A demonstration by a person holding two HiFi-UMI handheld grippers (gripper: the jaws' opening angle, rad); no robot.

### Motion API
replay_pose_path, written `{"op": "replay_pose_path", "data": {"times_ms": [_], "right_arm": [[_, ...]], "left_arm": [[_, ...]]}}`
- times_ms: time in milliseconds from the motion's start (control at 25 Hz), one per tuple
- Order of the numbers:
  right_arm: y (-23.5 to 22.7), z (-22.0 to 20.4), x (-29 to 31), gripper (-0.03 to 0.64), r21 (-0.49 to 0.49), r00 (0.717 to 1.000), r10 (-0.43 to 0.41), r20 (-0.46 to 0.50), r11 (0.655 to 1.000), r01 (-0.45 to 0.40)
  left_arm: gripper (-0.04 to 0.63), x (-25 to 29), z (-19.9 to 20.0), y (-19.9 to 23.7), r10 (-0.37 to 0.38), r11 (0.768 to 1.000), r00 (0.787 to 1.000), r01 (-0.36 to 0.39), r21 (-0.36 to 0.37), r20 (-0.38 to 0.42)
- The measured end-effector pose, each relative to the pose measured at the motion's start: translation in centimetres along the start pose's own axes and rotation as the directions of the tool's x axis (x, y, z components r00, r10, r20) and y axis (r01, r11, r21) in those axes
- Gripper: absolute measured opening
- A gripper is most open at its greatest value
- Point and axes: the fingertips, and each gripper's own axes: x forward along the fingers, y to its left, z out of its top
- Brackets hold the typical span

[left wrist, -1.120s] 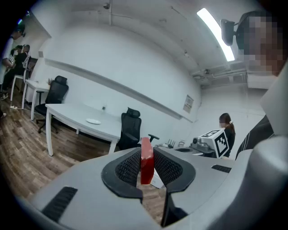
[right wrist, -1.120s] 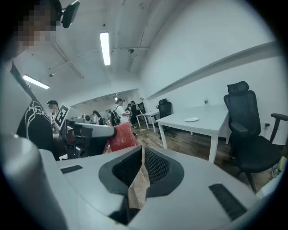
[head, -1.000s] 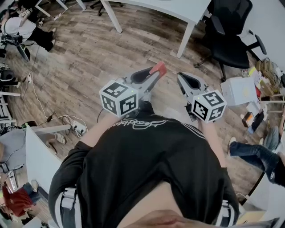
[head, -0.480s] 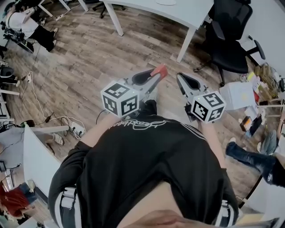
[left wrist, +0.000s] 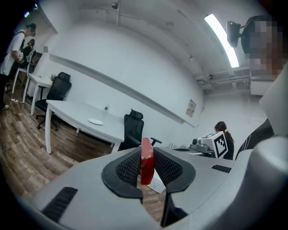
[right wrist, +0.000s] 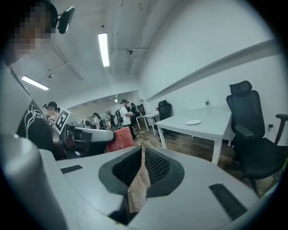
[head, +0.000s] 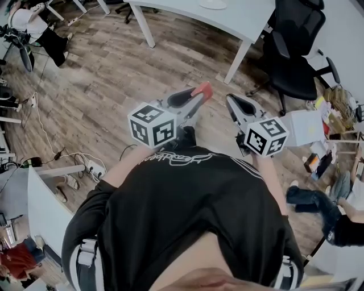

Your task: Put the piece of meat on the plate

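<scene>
Wood-plank floor [head: 114, 74] fills the head view, with a white desk [head: 227, 17] at the far side and a black office chair [head: 296, 51] beside it. A white plate [left wrist: 95, 121] lies on that desk, well apart from both grippers. A person in a black top [head: 187, 199] holds the two grippers out over the floor, side by side.

Left gripper [left wrist: 146, 155]: its fingers [left wrist: 128, 166] are clamped on the piece of meat [left wrist: 146, 161], one pad against each broad face. The meat is a thin red slab standing on edge. Its long axis runs upright in the left gripper view, and its upper end rises past the pads. In the head view it sticks out from the fingertips, pointing toward the desk.

Right gripper [right wrist: 142, 157]: the fingers [right wrist: 157, 166] meet at the tips with nothing between them; only floor shows through the slit behind.
</scene>
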Motion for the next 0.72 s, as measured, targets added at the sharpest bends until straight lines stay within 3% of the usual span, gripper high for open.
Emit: {"op": "replay_pose_path", "data": {"times_ms": [360, 720], "right_arm": [[-6.6, 2.0, 7.6, 0.023, 0.040, 0.999, -0.015, -0.031, 0.999, 0.017], [-14.4, 6.7, 17.3, 0.023, 0.083, 0.997, -0.030, -0.067, 0.996, 0.036]], "left_arm": [[0.089, 6.1, 3.2, 8.2, -0.014, 0.999, 0.999, 0.013, -0.040, -0.031], [0.089, 12.9, 9.1, 18.3, -0.030, 0.997, 0.997, 0.025, -0.069, -0.069]]}}
